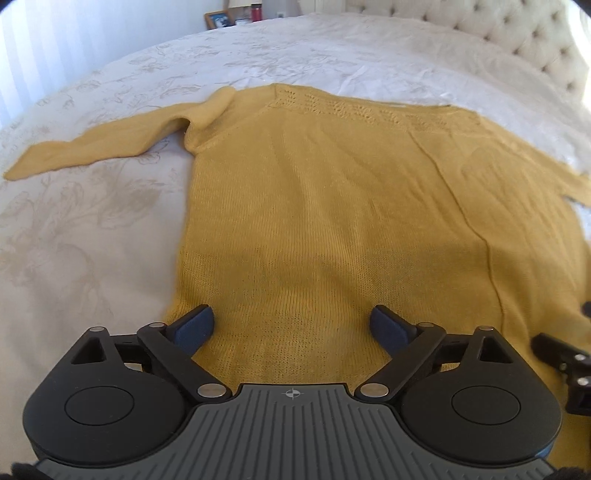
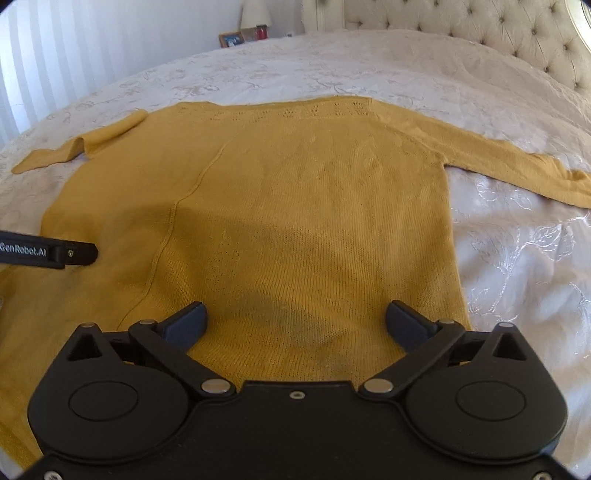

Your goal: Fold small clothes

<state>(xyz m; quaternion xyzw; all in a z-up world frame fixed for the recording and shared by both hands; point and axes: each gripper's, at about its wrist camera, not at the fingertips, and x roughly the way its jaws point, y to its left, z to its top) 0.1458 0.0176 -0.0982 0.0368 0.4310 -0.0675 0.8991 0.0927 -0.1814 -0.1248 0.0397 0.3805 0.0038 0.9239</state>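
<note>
A mustard-yellow knit sweater (image 1: 332, 206) lies flat on the bed, neckline far, hem near me, and it also shows in the right wrist view (image 2: 303, 206). Its left sleeve (image 1: 103, 147) stretches out to the left, its right sleeve (image 2: 509, 166) to the right. My left gripper (image 1: 291, 328) is open and empty, jaws wide over the hem's left part. My right gripper (image 2: 297, 325) is open and empty over the hem's right part. The left gripper's side shows in the right wrist view (image 2: 48, 254); part of the right gripper shows in the left wrist view (image 1: 569, 365).
The sweater lies on a white floral-embroidered bedspread (image 1: 85, 229). A tufted cream headboard (image 2: 498, 37) stands at the far right. A picture frame (image 2: 231, 38), a red cup (image 2: 261, 32) and a lamp (image 2: 255, 13) stand beyond the bed's far edge.
</note>
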